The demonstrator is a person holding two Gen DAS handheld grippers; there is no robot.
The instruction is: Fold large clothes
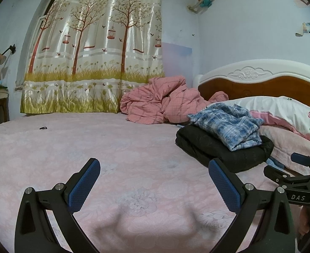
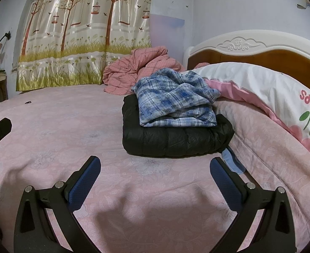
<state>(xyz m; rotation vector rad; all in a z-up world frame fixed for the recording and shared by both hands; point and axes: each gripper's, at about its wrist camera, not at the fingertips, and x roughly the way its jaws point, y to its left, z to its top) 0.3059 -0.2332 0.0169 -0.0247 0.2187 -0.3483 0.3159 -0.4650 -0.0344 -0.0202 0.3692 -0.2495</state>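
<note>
Both grippers hover over the pink bed [image 1: 133,147], jaws spread wide, holding nothing: left gripper [image 1: 152,181], right gripper [image 2: 155,179]. Blue plaid shirt [image 2: 176,101] lies crumpled on a folded black jacket [image 2: 176,141], far right, beside the pillow [image 2: 260,84]. Pink quilt [image 1: 161,101] bunched far behind. Small dark item [image 1: 43,128], possibly a hair tie, far left.

Tree-print curtain [image 1: 95,48], pale walls [image 1: 250,25], wooden headboard [image 1: 260,84]
</note>
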